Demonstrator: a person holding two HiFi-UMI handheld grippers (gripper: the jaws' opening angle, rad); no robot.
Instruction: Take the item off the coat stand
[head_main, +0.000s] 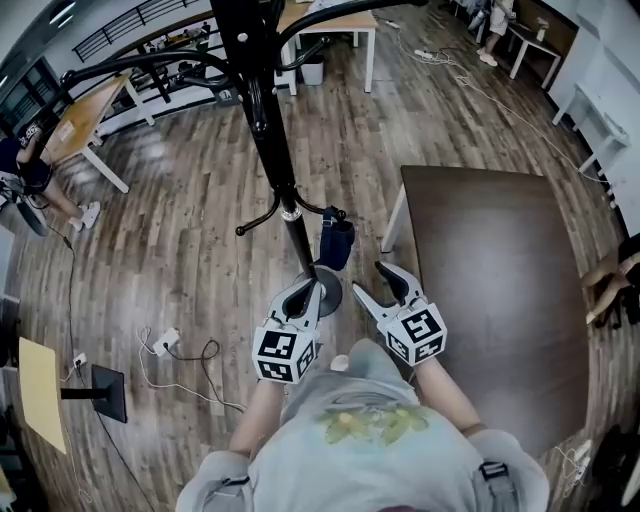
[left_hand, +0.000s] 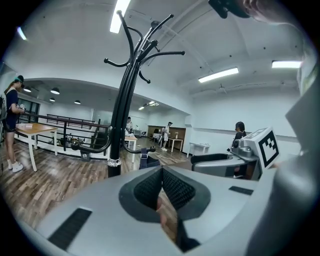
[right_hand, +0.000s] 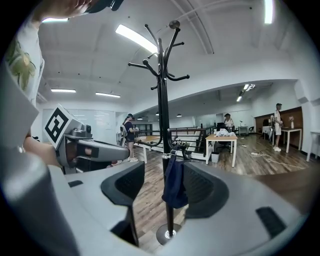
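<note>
Dark blue item (head_main: 337, 243) hangs on the coat stand (head_main: 268, 130), at eleven o'clock from the right gripper (head_main: 366, 277), whose jaws are wide apart and empty. The left gripper (head_main: 308, 292) is pinched closed. Nothing is taken yet.

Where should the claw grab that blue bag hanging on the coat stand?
Probably the bag is best pinched across its soft middle, below the strap, coming in level from the person's side. It hangs straight down from a low hook and is narrow, so the open right claw fits around it beside the pole. Then lift to slip the strap off.
</note>
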